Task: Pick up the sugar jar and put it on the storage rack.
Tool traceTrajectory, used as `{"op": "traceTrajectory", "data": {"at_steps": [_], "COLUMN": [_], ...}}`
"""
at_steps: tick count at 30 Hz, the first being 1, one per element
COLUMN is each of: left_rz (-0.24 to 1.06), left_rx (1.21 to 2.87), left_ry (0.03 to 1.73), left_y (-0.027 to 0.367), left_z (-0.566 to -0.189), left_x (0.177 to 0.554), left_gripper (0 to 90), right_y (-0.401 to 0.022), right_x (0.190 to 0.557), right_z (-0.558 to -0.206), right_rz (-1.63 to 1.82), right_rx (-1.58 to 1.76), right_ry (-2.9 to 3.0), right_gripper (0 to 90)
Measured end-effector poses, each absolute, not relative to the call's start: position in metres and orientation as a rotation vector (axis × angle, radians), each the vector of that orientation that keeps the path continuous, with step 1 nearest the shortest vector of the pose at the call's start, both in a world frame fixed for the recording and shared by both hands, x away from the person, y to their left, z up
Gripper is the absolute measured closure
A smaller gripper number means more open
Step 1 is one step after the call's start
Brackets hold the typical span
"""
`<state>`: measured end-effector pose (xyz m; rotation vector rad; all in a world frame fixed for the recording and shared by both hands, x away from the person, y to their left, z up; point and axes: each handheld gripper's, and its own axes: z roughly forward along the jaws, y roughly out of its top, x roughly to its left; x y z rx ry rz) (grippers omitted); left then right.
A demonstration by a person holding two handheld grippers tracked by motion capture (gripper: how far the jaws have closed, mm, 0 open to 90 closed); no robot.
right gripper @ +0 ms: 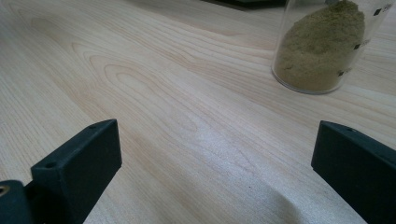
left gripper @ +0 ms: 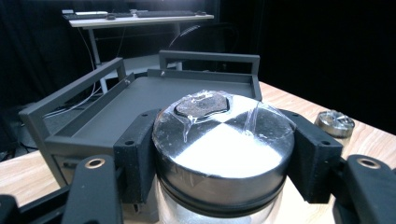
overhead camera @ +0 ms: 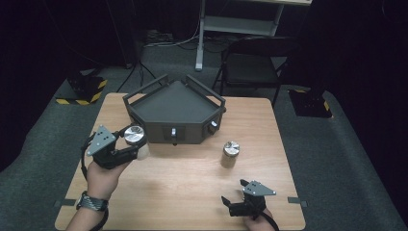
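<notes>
The left gripper (overhead camera: 136, 144) clamps a glass jar with a silver lid (left gripper: 223, 154), both jaws pressed against the lid's flanks, and holds it just beside the front wall of the dark angular tray (overhead camera: 159, 108) at the left of the wooden table (overhead camera: 192, 183). In the left gripper view the lid carries a dark patch under clear film. A second jar (overhead camera: 230, 154), filled with olive-brown powder in the right gripper view (right gripper: 322, 46), stands on the table right of the tray's front. The right gripper (overhead camera: 232, 201) rests near the table's front edge, jaws spread wide and holding nothing.

The step in hand appears to be loading the held jar into the tray. To do it well, the jar should be kept upright, lifted above the rail, and set flat on the tray floor before the jaws release. A grip on the lid alone may slip.
</notes>
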<state>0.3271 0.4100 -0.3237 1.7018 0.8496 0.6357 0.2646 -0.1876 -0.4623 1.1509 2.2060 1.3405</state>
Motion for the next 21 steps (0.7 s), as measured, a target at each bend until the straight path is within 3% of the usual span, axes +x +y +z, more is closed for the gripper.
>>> {"op": "traceTrajectory", "data": {"at_steps": [21], "left_rz": [0.626], "left_rx": [1.698], "left_ry": [0.867], "left_y": [0.39], "left_z": [-0.308], "left_x": [0.377], "left_gripper": [34.8], "right_y": [-0.189], "right_x": [0.267], "right_z": [-0.462], "right_rz": [1.345], "right_rx": [1.158], "right_ry": [2.214], "right_gripper": [1.2]}}
